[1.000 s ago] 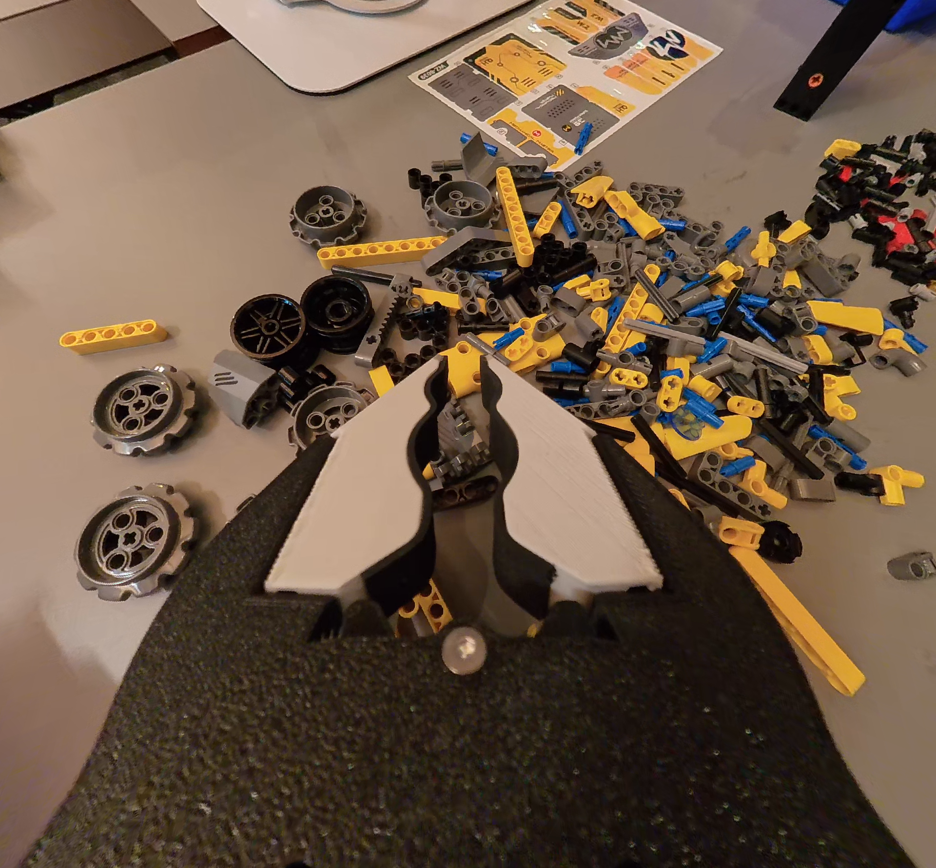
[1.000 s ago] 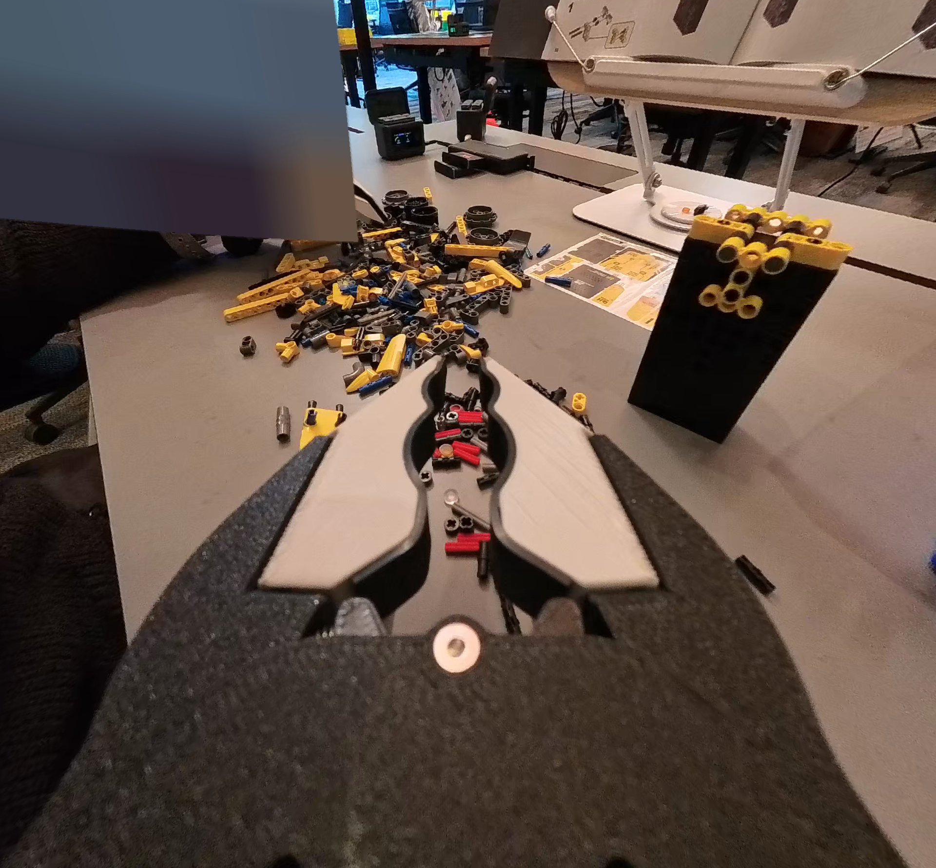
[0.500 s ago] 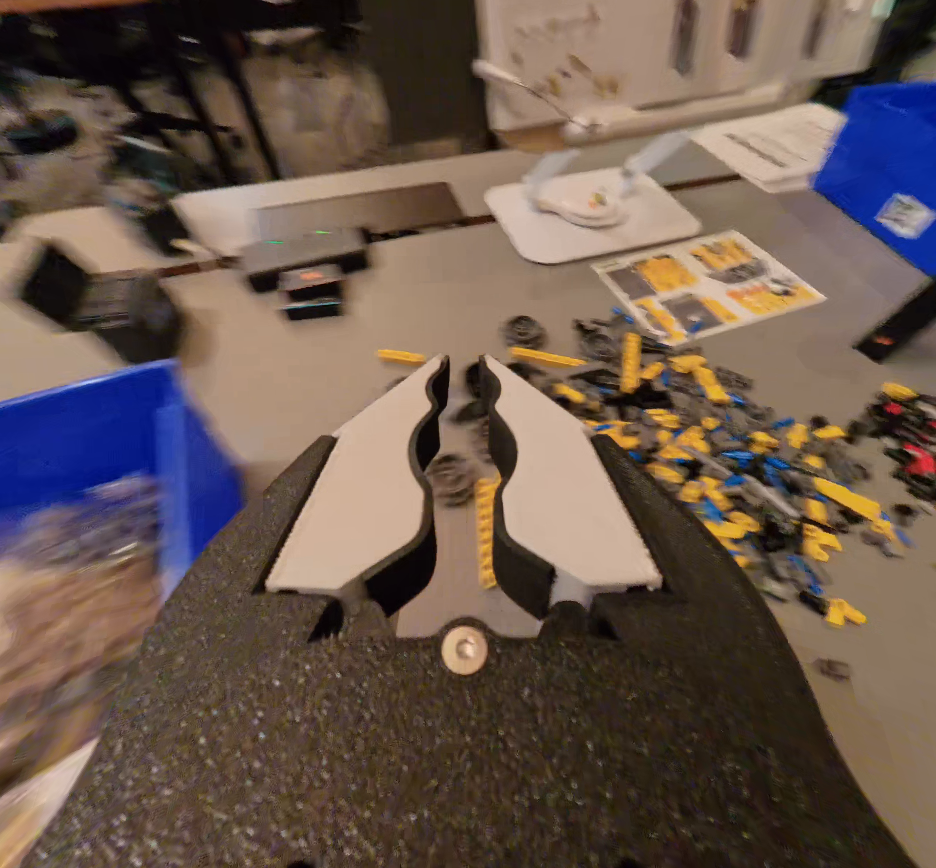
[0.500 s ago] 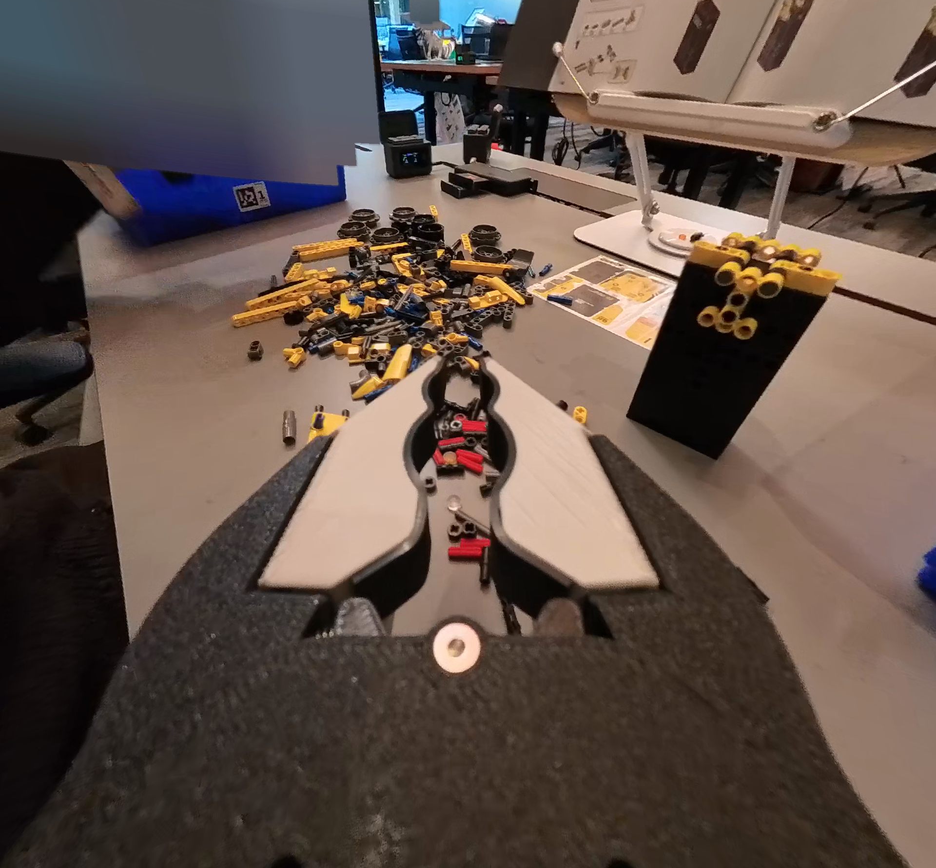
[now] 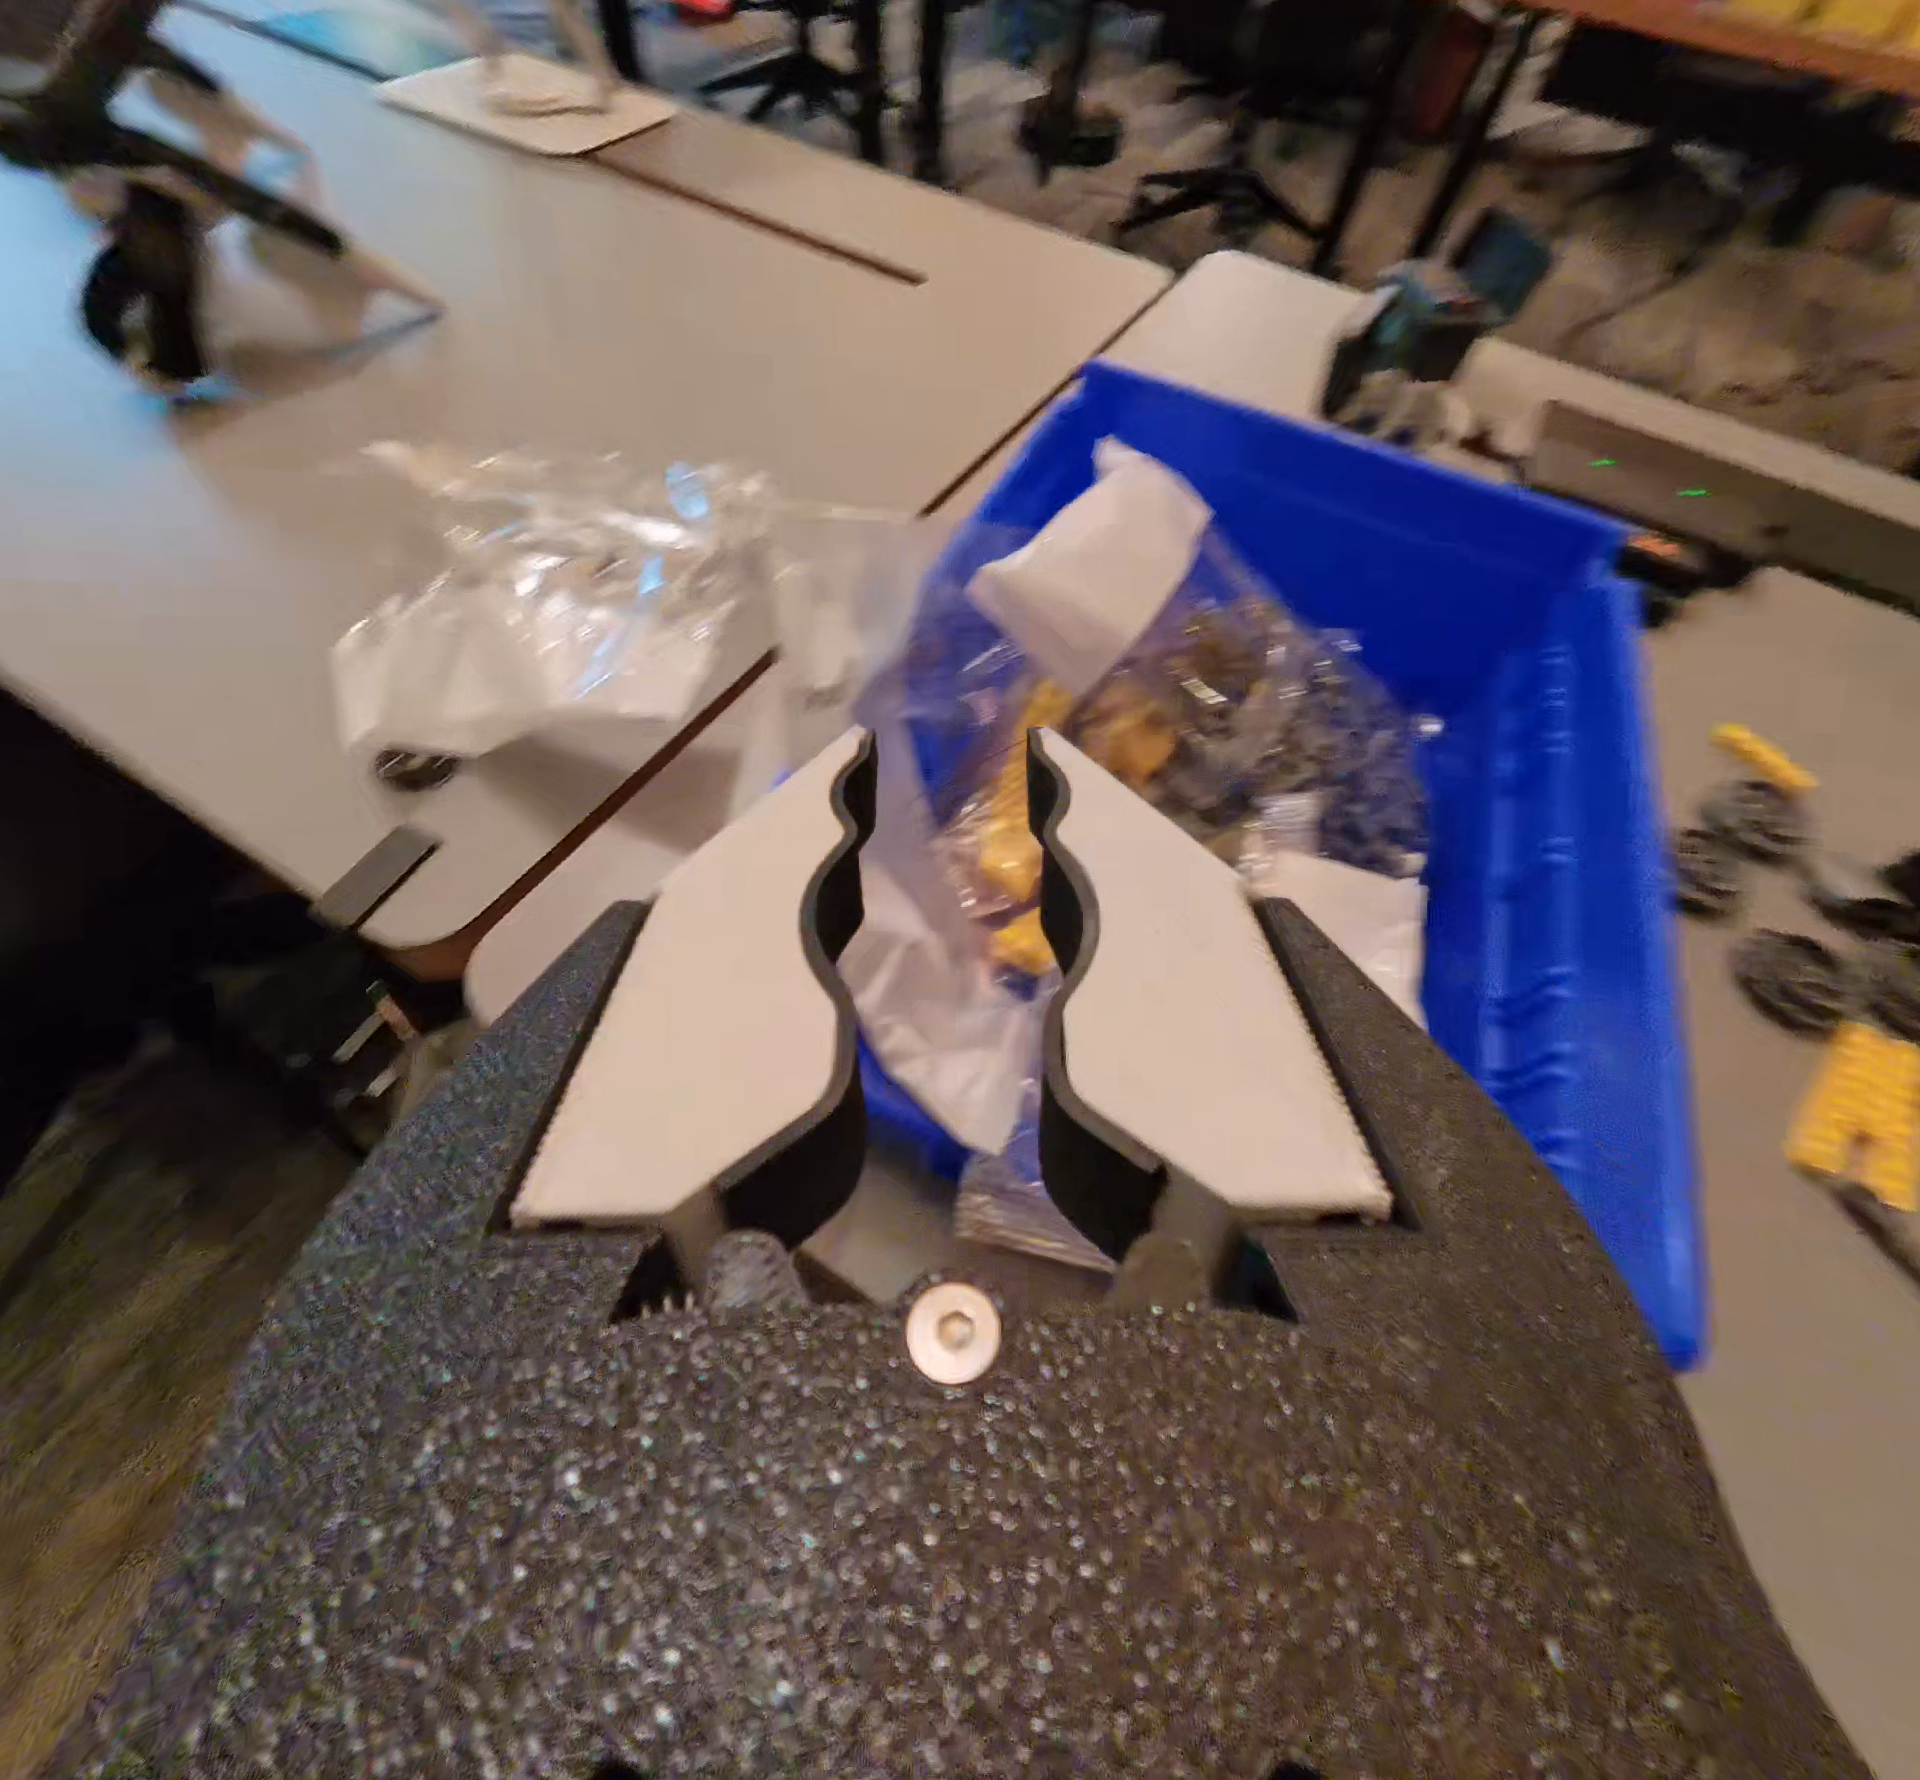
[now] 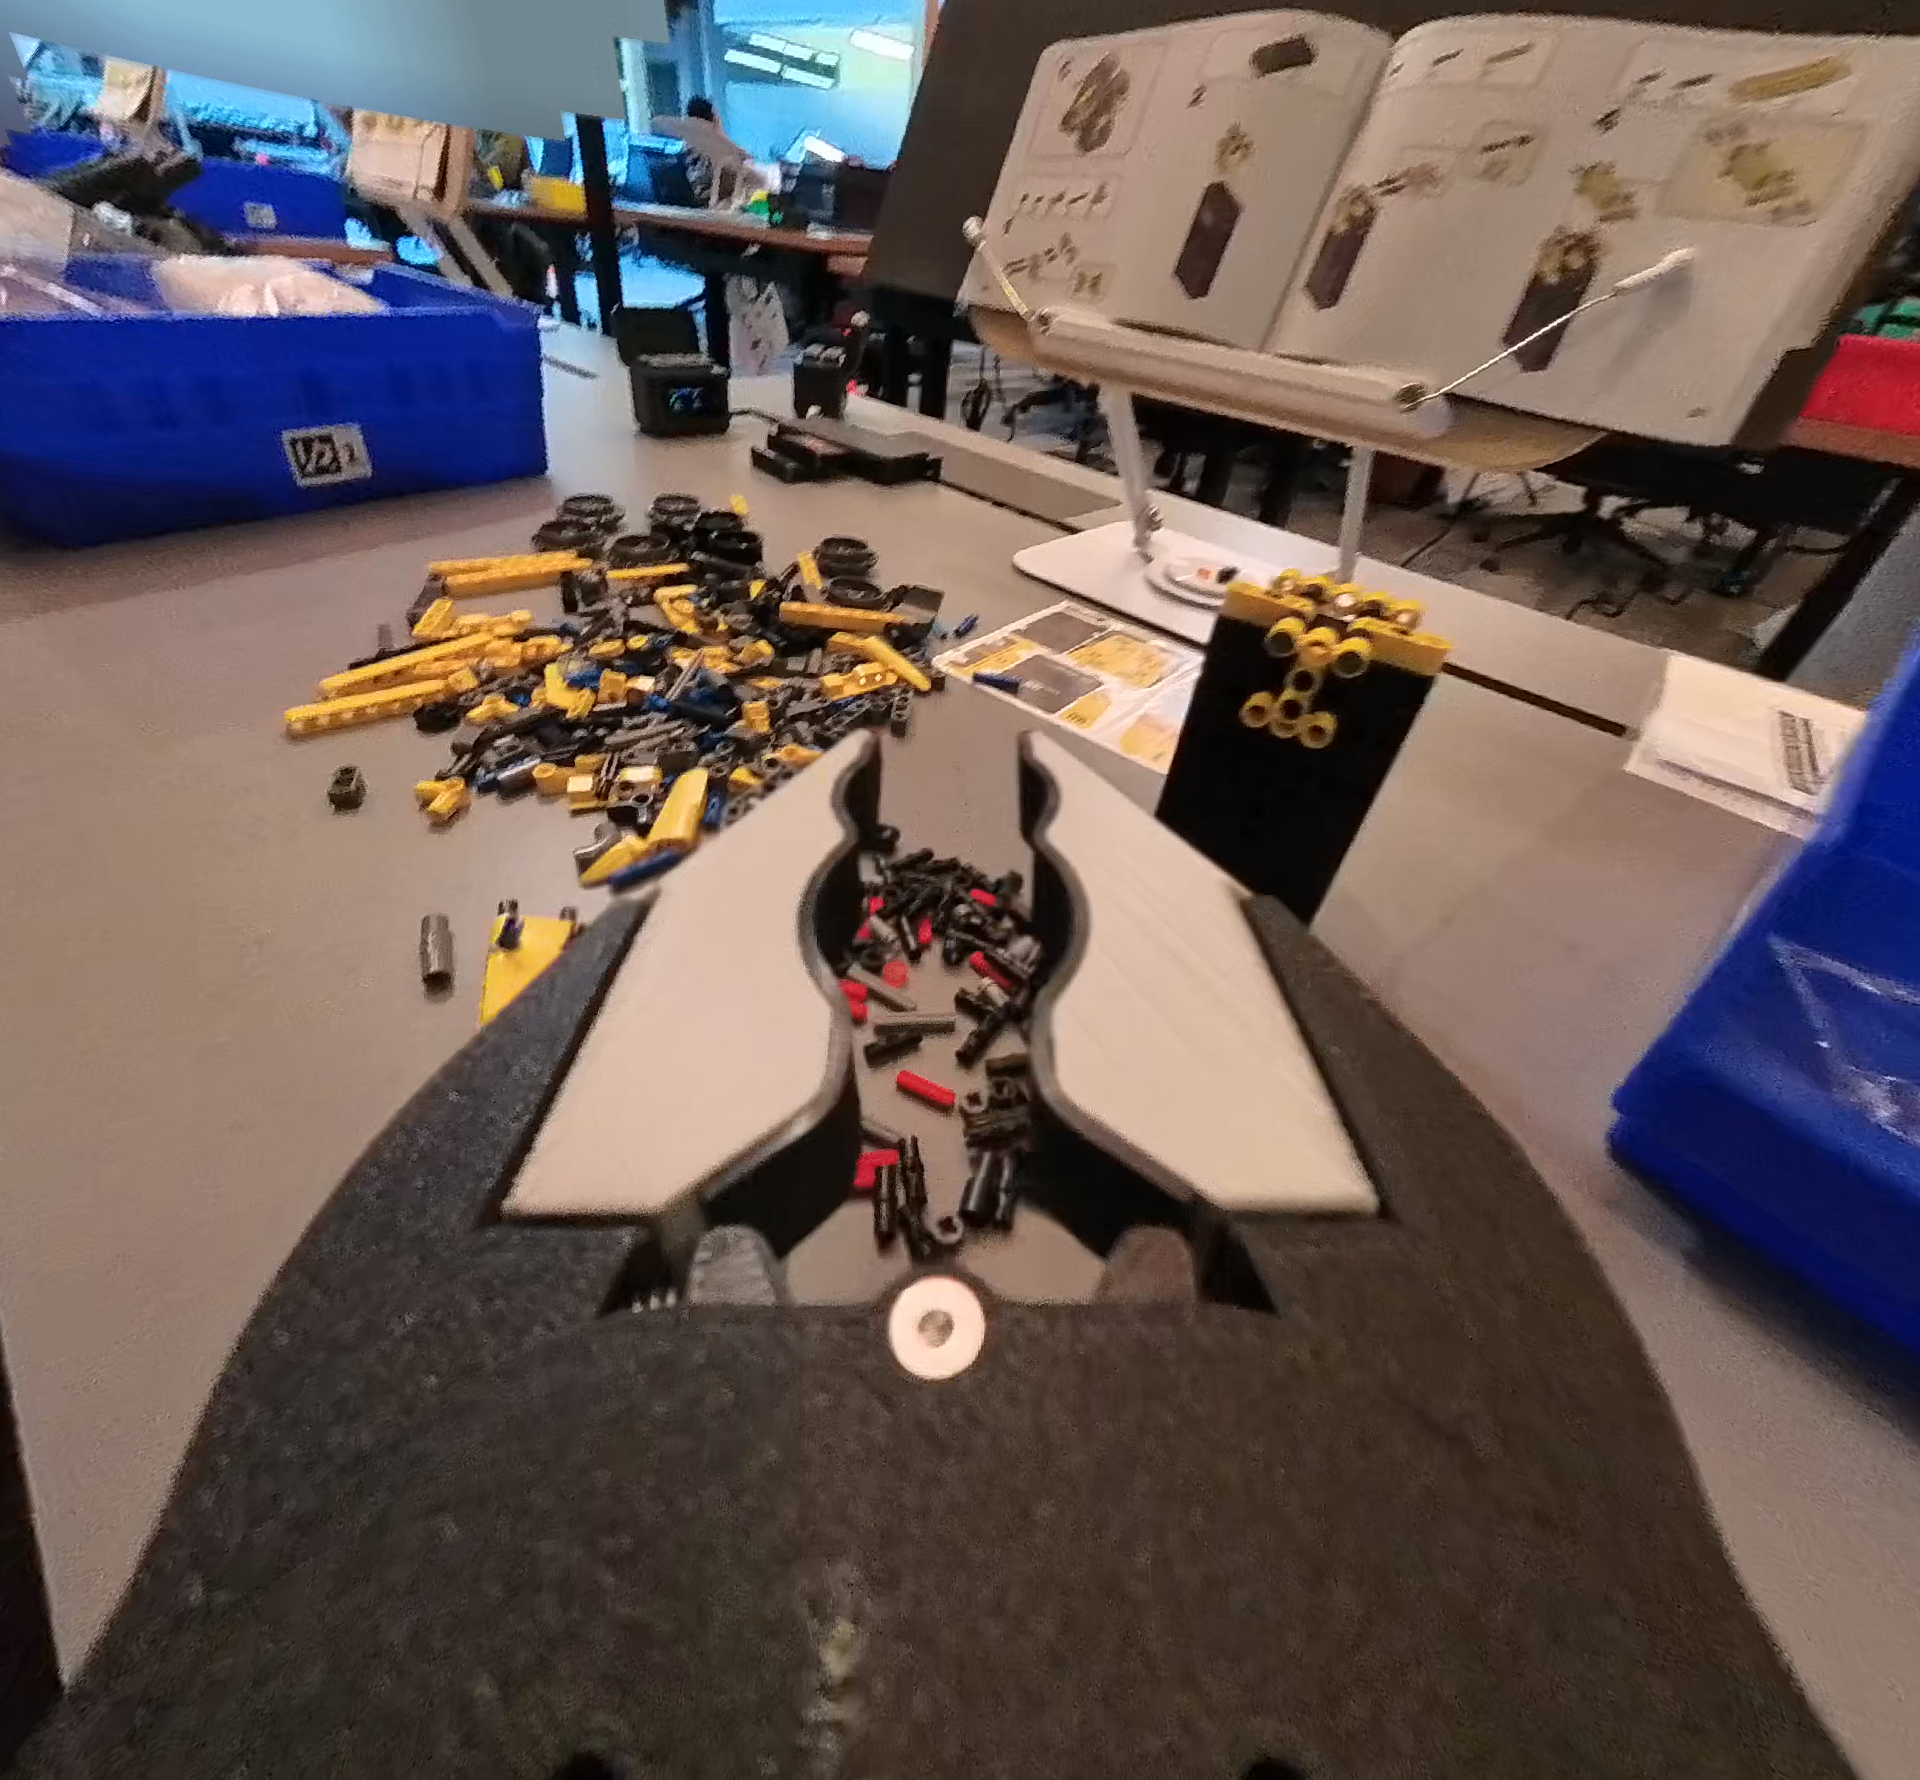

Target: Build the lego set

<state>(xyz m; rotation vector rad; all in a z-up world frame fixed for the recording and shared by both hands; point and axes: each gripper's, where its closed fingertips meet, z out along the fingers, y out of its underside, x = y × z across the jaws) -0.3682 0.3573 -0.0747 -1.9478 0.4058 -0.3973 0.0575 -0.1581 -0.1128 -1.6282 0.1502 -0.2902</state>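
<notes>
The left tongs [image 5: 951,754] hang with a narrow gap between their tips, gripping nothing, tilted down over the near end of a blue bin [image 5: 1548,795] stuffed with clear bags of parts [image 5: 1122,743]. The view is smeared; a grab here could snag loose film or bump the bin's wall.

The right tongs [image 6: 945,754] are likewise narrowly parted and empty, held low and level above small red and black pins [image 6: 935,982] on the surface [image 6: 208,899]. Dipping could scatter them toward the black block [image 6: 1288,774].

bag contents [image 5: 1174,743] blurred; right bin [image 6: 1797,1034] cropped
</notes>
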